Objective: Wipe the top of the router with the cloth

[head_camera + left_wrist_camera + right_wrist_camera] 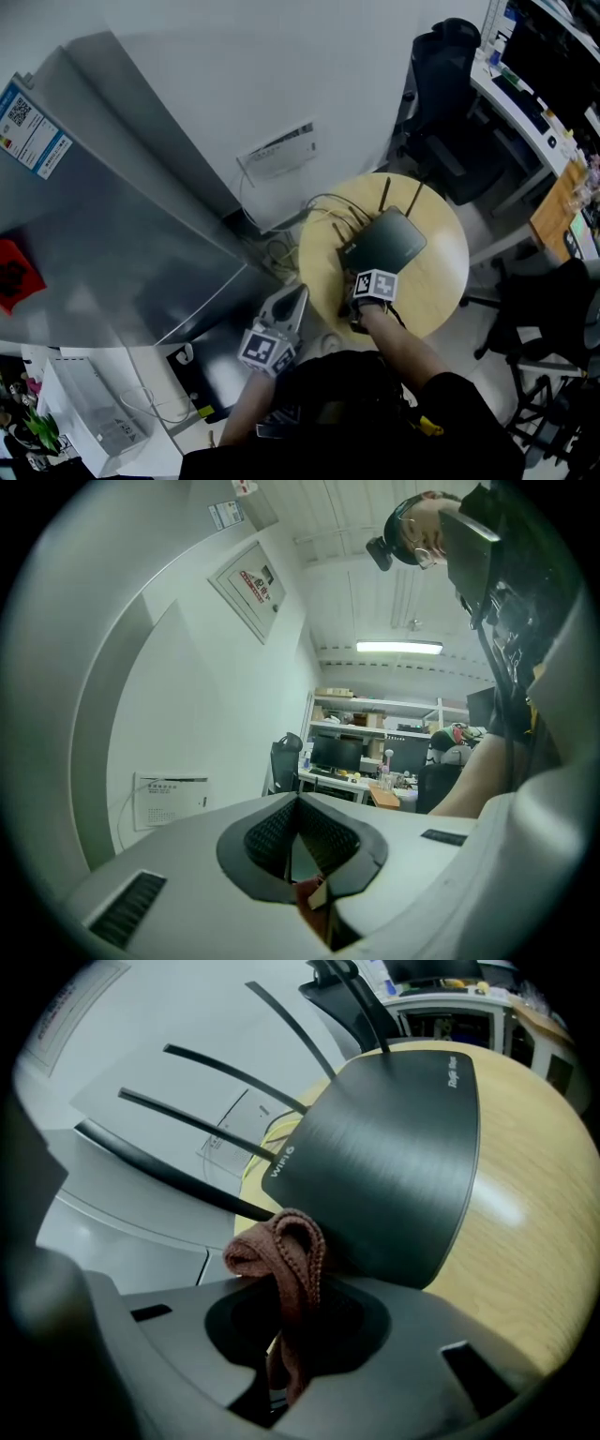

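A dark flat router (384, 242) with several thin antennas lies on the round wooden table (441, 281). In the right gripper view the router (384, 1157) fills the middle, with its antennas (206, 1124) reaching left past the table (539, 1232). My right gripper (350, 274) is at the router's near left edge, shut on a bunched brown cloth (286, 1260). The cloth sticks up out of the right gripper (286, 1302) just short of the router's near rim. My left gripper (296, 292) hangs off the table to the left, shut and holding nothing. The left gripper (298, 806) points out at the room.
A large grey cabinet (112, 234) stands at the left, with cables (281, 248) between it and the table. A black office chair (450, 66) and a desk with monitors (534, 94) are behind the table. A white box (94, 412) sits on the floor at lower left.
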